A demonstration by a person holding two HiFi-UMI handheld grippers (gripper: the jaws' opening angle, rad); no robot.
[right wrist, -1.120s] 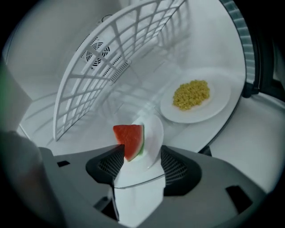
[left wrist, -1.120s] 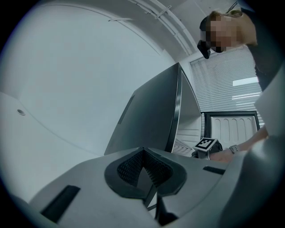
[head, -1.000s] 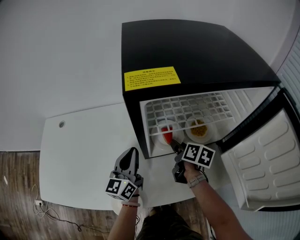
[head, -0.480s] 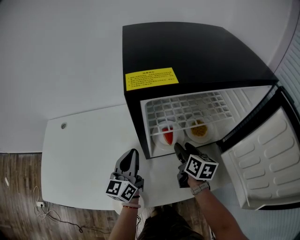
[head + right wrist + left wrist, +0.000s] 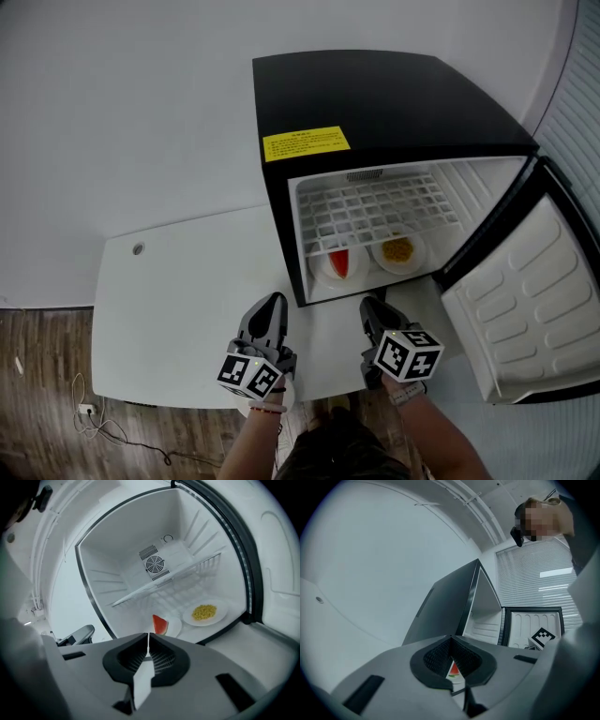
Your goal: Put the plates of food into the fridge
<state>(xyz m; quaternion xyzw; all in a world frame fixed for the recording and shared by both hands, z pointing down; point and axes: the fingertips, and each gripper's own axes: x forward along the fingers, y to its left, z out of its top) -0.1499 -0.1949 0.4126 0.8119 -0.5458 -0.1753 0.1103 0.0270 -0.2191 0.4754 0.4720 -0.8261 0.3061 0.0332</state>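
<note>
Sitting inside the open fridge [image 5: 394, 103], centre frame, the watermelon plate [image 5: 339, 263] and corn plate [image 5: 398, 251] are lying side by side; the left gripper [image 5: 272, 302] is keeping its jaws pressed together, while the right gripper [image 5: 370, 305] jaws have just been closing, empty.

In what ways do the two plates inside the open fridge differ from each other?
The left plate holds one red watermelon wedge, standing upright; the right plate holds a flat heap of small yellow pieces. The left plate sits near the side wall of the fridge, the right plate toward the hinged door. Both are white, round, and lie on the fridge floor under the wire shelf.
</note>
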